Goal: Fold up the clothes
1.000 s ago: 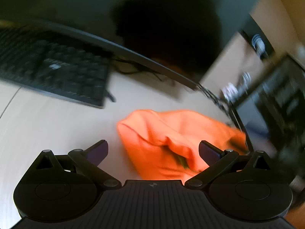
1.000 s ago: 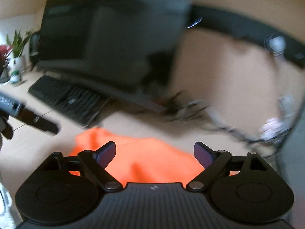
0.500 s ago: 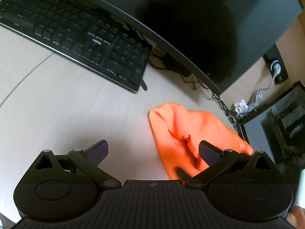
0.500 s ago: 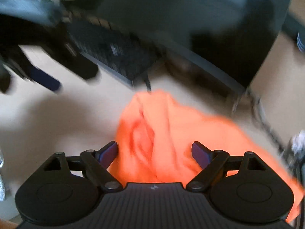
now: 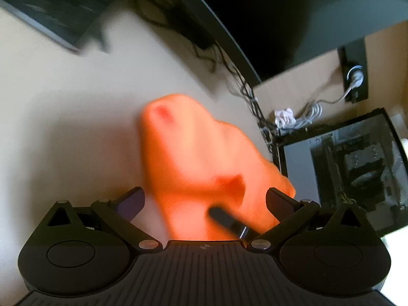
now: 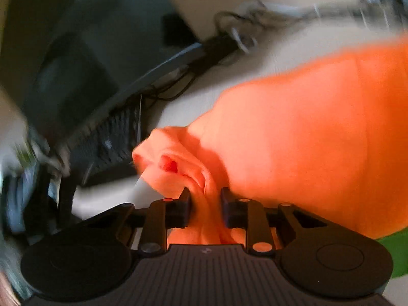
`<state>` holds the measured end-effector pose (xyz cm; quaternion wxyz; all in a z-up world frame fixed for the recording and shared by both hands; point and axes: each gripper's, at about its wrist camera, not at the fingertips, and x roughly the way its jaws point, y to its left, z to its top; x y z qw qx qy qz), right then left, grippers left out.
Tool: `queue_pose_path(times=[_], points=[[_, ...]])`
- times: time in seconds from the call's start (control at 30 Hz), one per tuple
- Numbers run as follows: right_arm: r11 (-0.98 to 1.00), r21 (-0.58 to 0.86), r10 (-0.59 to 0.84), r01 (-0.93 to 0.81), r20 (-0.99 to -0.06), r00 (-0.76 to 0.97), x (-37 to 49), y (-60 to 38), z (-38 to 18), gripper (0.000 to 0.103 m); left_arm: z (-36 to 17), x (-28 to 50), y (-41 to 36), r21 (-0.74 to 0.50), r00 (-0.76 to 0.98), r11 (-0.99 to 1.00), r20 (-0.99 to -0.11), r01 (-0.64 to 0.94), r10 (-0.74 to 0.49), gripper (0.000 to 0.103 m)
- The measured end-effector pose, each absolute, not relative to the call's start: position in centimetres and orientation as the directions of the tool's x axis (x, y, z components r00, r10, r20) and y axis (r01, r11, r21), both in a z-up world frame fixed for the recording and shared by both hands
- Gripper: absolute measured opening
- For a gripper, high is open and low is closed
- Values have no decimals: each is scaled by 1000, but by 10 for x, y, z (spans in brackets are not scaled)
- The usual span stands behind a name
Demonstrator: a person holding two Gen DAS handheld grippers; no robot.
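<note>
An orange garment (image 5: 193,158) lies bunched on the pale desk (image 5: 63,117), blurred by motion. My left gripper (image 5: 204,201) is open above its near part, with a finger on each side of the cloth. A dark finger of the other gripper (image 5: 229,220) pokes into the cloth between them. In the right wrist view, my right gripper (image 6: 205,205) is shut on a gathered fold of the orange garment (image 6: 306,137), which spreads up to the right. A green patch (image 6: 397,252) shows at the lower right edge.
A black keyboard (image 5: 48,7) lies at the far left and also shows in the right wrist view (image 6: 107,148). A large dark monitor (image 5: 293,20) stands behind, with cables (image 5: 244,89) under it. An open computer case (image 5: 357,168) stands at the right.
My right gripper has closed on a fold of the orange garment and swung round. My left gripper has moved nearer, so the cloth now lies between its open fingers.
</note>
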<state>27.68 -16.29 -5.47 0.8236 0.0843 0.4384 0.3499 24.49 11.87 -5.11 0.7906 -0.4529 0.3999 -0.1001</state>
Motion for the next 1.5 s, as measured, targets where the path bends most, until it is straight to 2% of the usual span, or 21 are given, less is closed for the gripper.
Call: queue_pose_path(times=[0.03, 0.07, 0.1, 0.17, 0.2, 0.33, 0.37, 0.4, 0.43, 0.5, 0.57, 0.7, 0.9, 0.93, 0.97, 1.07, 1.1, 1.13, 1.2, 1.33, 1.5], points=[[742, 348, 625, -574, -668, 403, 266, -161, -49, 30, -46, 255, 110, -805, 656, 565, -527, -180, -541, 103], [729, 244, 608, -639, -660, 442, 254, -158, -45, 43, -38, 262, 102, -808, 654, 570, -512, -147, -557, 103], [709, 141, 595, -691, -645, 480, 242, -156, -41, 65, -30, 267, 95, -809, 652, 578, -497, -109, -572, 103], [666, -18, 593, -746, -594, 544, 224, -158, -38, 91, -17, 280, 80, -804, 636, 593, -484, -51, -601, 103], [647, -83, 589, -758, -578, 565, 218, -157, -39, 93, -13, 286, 73, -802, 624, 596, -483, -36, -614, 103], [677, -194, 502, -710, -584, 638, 233, -148, -61, 87, -4, 302, 47, -799, 576, 601, -488, 6, -655, 103], [700, -202, 475, -685, -584, 658, 242, -147, -65, 69, 0, 302, 43, -797, 572, 603, -486, 21, -661, 103], [727, -206, 443, -655, -588, 676, 252, -147, -68, 43, 5, 300, 44, -792, 584, 610, -482, 31, -654, 103], [753, -176, 434, -634, -592, 679, 261, -150, -66, 34, 10, 296, 47, -785, 601, 619, -477, 38, -641, 103], [814, 6, 461, -581, -614, 641, 282, -167, -54, 23, 18, 287, 59, -793, 631, 607, -448, 46, -633, 103], [830, 261, 540, -493, -601, 590, 296, -198, -40, 21, 25, 279, 69, -769, 664, 637, -452, 48, -595, 103], [751, 587, 639, -304, -528, 560, 306, -258, -23, 21, 12, 293, 53, -669, 644, 744, -570, -3, -510, 103], [788, 573, 576, -224, -558, 597, 293, -310, -30, 21, -16, 336, -21, -590, 536, 806, -667, 44, -517, 103], [817, 529, 541, -231, -564, 624, 291, -316, -30, 21, -18, 342, -34, -570, 522, 819, -680, 64, -515, 103], [848, 474, 501, -239, -568, 653, 287, -323, -28, 28, -21, 348, -46, -550, 508, 831, -693, 85, -511, 103], [944, 131, 324, -302, -532, 782, 256, -321, -14, 56, -21, 358, -73, -478, 494, 868, -726, 137, -478, 103], [949, 8, 278, -316, -500, 820, 247, -319, -10, 60, -21, 361, -81, -448, 492, 881, -739, 152, -460, 103], [932, -96, 269, -350, -464, 844, 235, -316, -7, 63, -22, 363, -86, -425, 491, 890, -748, 163, -447, 103], [880, -232, 290, -414, -427, 857, 219, -310, -6, 79, -26, 366, -88, -419, 481, 893, -756, 165, -443, 103], [828, -208, 372, -520, -491, 788, 218, -290, -21, 79, -26, 370, -86, -427, 472, 894, -766, 136, -437, 103], [746, -376, 307, -550, -538, 785, 233, -252, -56, 87, -22, 367, -70, -451, 483, 890, -764, 74, -428, 103]])
